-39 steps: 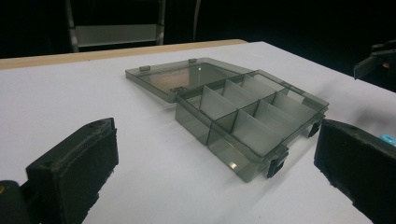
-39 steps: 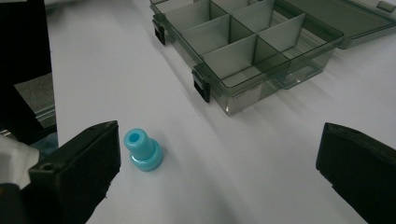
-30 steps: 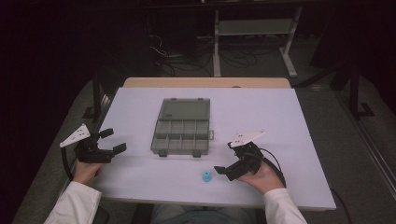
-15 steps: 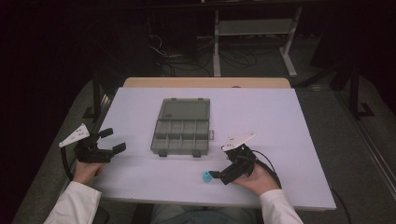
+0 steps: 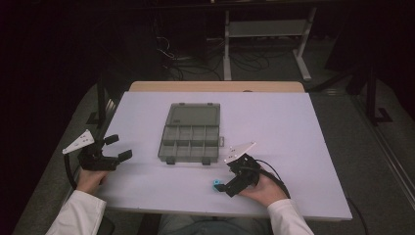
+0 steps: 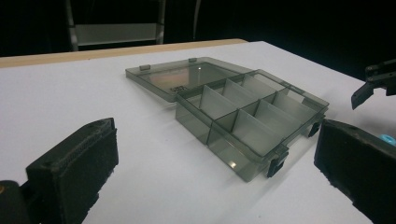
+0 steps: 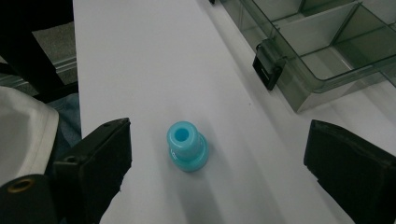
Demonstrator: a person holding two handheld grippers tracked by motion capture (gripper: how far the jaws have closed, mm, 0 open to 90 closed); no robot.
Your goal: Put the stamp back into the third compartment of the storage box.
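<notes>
while the right gripper (image 5: pixel 226 187) hangs with jaws spread around a small blue spool (image 7: pixel 187 145) at six o'clock of the open compartment box (image 5: pixel 190 133), the left gripper (image 5: pixel 120 148) rests released at nine.

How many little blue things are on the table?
1. The blue piece stands upright on the white table, just in front of the right gripper, whose jaws are open, near the open organizer box. The box's compartments look empty.

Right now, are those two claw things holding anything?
Nothing is held. The right gripper stands open around the blue piece without touching it; the left gripper is open.
</notes>
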